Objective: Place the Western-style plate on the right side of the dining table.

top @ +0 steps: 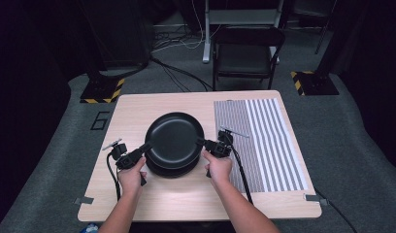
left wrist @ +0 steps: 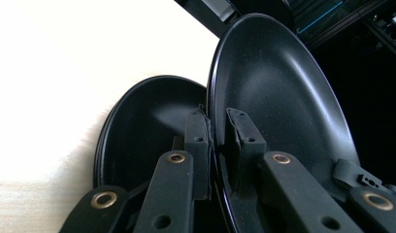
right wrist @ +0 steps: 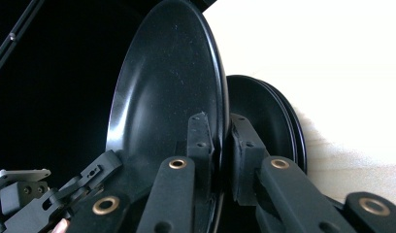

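We hold a black plate (top: pixel 174 137) between us over the middle of the wooden table (top: pixel 138 111), lifted clear of the stack of black plates (top: pixel 173 169) that sits just beneath it. Our left gripper (top: pixel 139 151) is clamped on the plate's left rim, and in the left gripper view its jaws pinch the thin edge with one pad on each face; our right gripper (top: pixel 207 144) is closed the same way on the right rim, beside the striped mat (top: pixel 269 141). Both holds take only a shallow bite of a smooth, glossy rim, so we judge the main risk to be slip: if one hand rises or twists ahead of the other, the plate could pivot in the pads and drop onto the stack below. Pulling our hands apart could also drag the rim out of a jaw.
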`<action>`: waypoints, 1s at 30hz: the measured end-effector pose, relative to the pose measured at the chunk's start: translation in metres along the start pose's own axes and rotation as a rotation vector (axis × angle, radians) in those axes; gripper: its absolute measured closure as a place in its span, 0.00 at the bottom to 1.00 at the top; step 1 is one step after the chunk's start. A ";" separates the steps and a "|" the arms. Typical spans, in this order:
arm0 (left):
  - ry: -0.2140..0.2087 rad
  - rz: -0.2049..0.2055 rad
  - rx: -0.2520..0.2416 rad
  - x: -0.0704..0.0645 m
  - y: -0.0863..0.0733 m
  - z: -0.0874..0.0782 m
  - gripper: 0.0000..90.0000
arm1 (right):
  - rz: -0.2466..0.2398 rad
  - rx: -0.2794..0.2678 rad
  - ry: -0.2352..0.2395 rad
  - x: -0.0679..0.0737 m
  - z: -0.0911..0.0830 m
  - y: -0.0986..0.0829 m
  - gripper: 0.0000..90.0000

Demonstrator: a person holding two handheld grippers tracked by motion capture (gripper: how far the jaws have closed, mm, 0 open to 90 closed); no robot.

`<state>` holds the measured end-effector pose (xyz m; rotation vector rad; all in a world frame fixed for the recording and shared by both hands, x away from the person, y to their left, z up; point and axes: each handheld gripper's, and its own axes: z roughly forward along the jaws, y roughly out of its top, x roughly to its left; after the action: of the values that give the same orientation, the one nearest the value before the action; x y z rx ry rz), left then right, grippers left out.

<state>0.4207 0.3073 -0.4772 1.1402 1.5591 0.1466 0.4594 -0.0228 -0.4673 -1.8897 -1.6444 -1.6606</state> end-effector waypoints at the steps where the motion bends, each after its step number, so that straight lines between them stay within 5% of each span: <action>1: -0.002 0.000 -0.002 -0.001 0.000 0.000 0.90 | -0.003 -0.002 0.000 0.000 -0.001 0.000 0.90; 30: -0.049 0.048 0.024 -0.039 -0.002 0.022 0.90 | 0.004 -0.066 -0.012 -0.011 -0.039 0.017 0.90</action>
<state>0.4331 0.2681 -0.4585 1.1919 1.4945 0.1314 0.4504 -0.0628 -0.4524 -1.9352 -1.6079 -1.7261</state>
